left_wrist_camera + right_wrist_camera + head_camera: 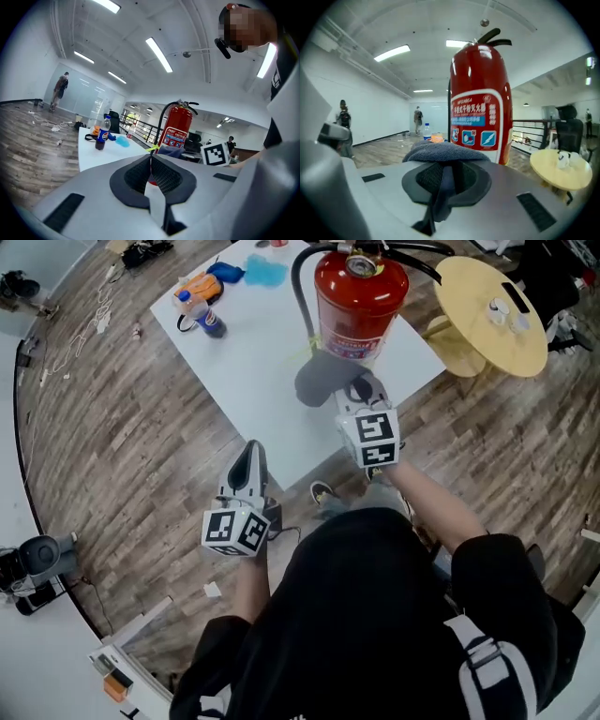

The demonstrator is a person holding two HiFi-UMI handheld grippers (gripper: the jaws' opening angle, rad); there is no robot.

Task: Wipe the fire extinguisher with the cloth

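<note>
Standing upright, handle topmost, fire extinguisher (pixel 361 298) rises beside cloth (pixel 315 381) in right gripper (pixel 364 390).

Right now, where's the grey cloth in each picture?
Head view: middle, the grey cloth at the red fire extinguisher's base, in the right gripper.
Left gripper view: just right of centre, small, at the extinguisher's foot.
Right gripper view: low centre, pinched between the jaws.
Shared landmark: the extinguisher.

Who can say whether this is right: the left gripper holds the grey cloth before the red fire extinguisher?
Wrong gripper: the right gripper holds the grey cloth before the red fire extinguisher, as the right gripper view shows.
</note>
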